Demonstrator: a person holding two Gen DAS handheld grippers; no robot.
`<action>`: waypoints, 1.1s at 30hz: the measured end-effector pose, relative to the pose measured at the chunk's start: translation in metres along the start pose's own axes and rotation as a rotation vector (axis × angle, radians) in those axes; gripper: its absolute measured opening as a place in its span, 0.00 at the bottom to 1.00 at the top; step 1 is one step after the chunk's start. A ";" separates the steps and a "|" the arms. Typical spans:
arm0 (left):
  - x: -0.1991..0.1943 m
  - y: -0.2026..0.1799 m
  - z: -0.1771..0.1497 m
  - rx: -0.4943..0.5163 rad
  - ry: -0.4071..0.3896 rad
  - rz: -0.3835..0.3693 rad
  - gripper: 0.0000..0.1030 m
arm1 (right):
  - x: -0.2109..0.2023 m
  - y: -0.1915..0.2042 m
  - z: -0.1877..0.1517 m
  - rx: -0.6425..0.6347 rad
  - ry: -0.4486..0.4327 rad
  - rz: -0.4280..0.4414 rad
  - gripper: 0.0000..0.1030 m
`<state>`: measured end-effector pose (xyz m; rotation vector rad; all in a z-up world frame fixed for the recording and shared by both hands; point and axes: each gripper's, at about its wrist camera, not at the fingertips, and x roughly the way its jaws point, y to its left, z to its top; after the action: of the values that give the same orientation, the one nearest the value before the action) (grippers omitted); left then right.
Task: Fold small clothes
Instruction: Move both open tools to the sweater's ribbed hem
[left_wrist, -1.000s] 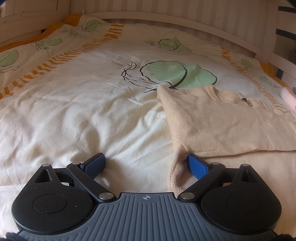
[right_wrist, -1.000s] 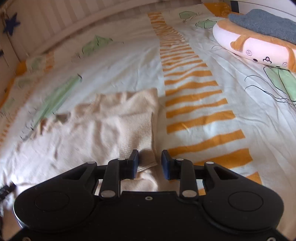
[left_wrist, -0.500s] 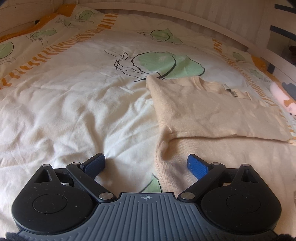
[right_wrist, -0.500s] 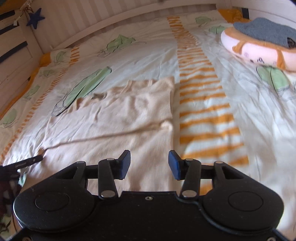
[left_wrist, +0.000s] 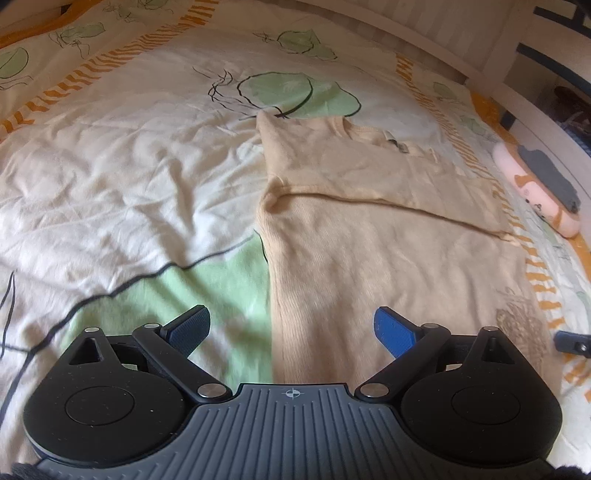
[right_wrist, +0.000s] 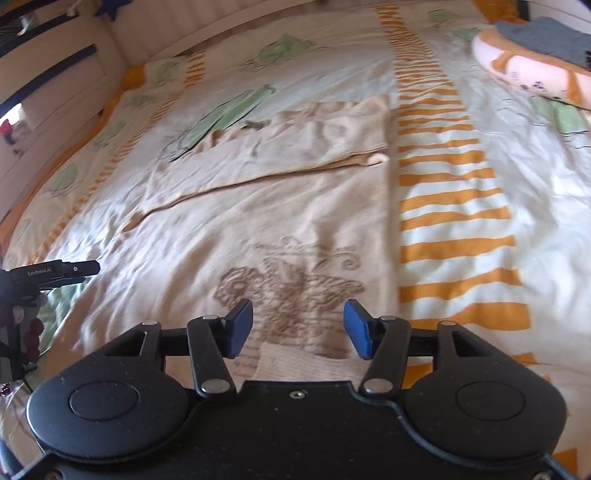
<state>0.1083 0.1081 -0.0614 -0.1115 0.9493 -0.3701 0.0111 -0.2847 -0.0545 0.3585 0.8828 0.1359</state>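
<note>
A beige knitted sweater (left_wrist: 369, 229) lies flat on the bed, its sleeves folded across the chest and a brown print (right_wrist: 291, 291) on its lower front. My left gripper (left_wrist: 291, 328) hovers open over the sweater's left edge near the hem, with nothing between its blue pads. My right gripper (right_wrist: 298, 328) is over the print by the hem, its jaws opening, and nothing is gripped between them. The left gripper's finger (right_wrist: 55, 275) shows at the left edge of the right wrist view.
The bed cover (left_wrist: 110, 177) is cream with green leaves and orange stripes (right_wrist: 454, 206). A pink and orange plush (right_wrist: 532, 70) with grey cloth on it lies at the far right. White slatted bed rails (right_wrist: 66, 85) surround the mattress.
Both grippers drew back from the folded sleeves toward the hem and rose a little. The right gripper's jaws spread wider after letting go of the sleeve.
</note>
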 end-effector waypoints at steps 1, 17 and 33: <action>-0.003 -0.001 -0.005 0.001 0.013 -0.007 0.94 | 0.003 0.001 0.001 -0.007 0.018 0.033 0.60; -0.029 -0.031 -0.056 0.145 0.058 0.010 0.94 | -0.016 0.016 -0.017 -0.239 0.349 0.338 0.66; -0.041 -0.037 -0.070 0.114 0.027 -0.002 0.82 | -0.062 0.023 -0.028 -0.182 0.148 0.043 0.66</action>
<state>0.0207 0.0932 -0.0615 -0.0037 0.9530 -0.4278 -0.0497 -0.2723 -0.0170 0.1997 1.0009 0.2833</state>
